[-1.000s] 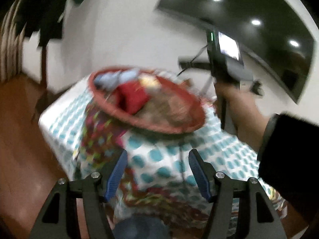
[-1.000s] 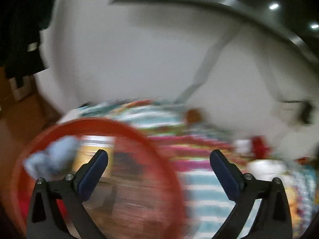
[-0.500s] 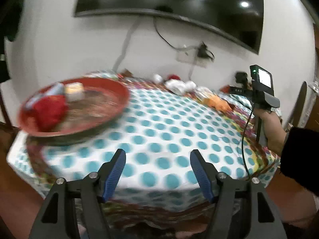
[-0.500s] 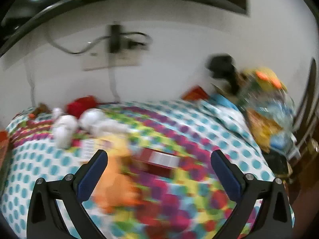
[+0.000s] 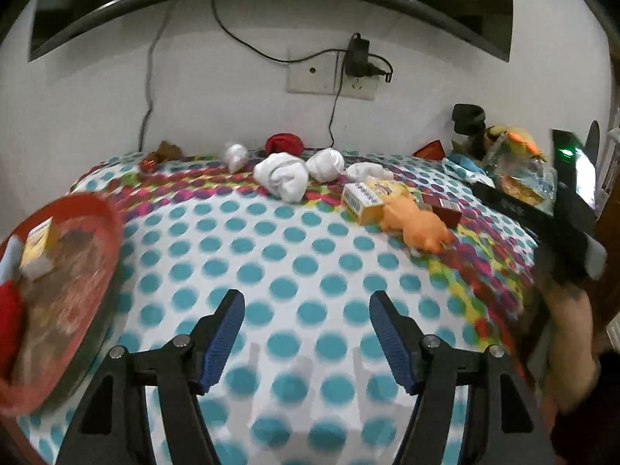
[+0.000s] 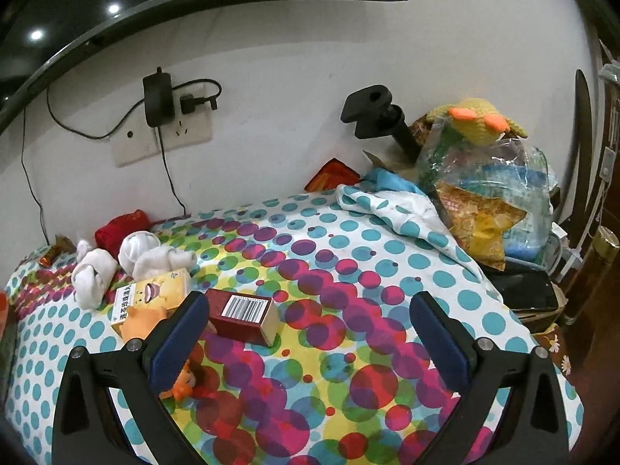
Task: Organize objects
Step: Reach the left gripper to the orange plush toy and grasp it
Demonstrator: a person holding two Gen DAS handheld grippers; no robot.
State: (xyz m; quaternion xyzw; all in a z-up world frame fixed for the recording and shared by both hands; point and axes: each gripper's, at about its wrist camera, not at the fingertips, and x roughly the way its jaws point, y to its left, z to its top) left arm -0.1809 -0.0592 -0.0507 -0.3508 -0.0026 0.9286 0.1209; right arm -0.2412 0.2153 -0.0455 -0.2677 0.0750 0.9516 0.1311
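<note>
Just ahead of the right gripper [image 6: 310, 333] lies the red box [image 6: 244, 316], barcode up, flat on the dotted cloth [image 6: 348, 271], touching the inner edge of the gripper's left finger [image 6: 176, 343] in the picture; whether they really touch I cannot tell. Both fingers stand wide apart with nothing between them. Beside the box to the left sit the yellow box [image 6: 153, 296] and the orange toy [image 6: 145, 319], the toy partly hidden behind that finger. Farther back, near the wall, are the white socks [image 6: 135, 257] in rolled bundles and a red bundle [image 6: 122, 228] behind them.

From the left wrist view the same cluster shows well apart from the left gripper [image 5: 306, 333]: the yellow box [image 5: 362, 201], the orange toy [image 5: 416, 226] touching it, the red box [image 5: 445, 209] behind the toy, and the socks [image 5: 285, 176] beyond. The left gripper is spread too, holding nothing, over bare cloth [image 5: 290, 255]. At the far left edge sits the red tray [image 5: 104, 232], blurred, with a small yellow box [image 5: 38, 238] and a red item [image 5: 9, 310] in it.

On the right side of the table a plastic bag [image 6: 500, 193] of packets leans by a yellow knitted toy [image 6: 484, 120]. A wall socket [image 6: 162, 139] with a plugged charger is above the socks.
</note>
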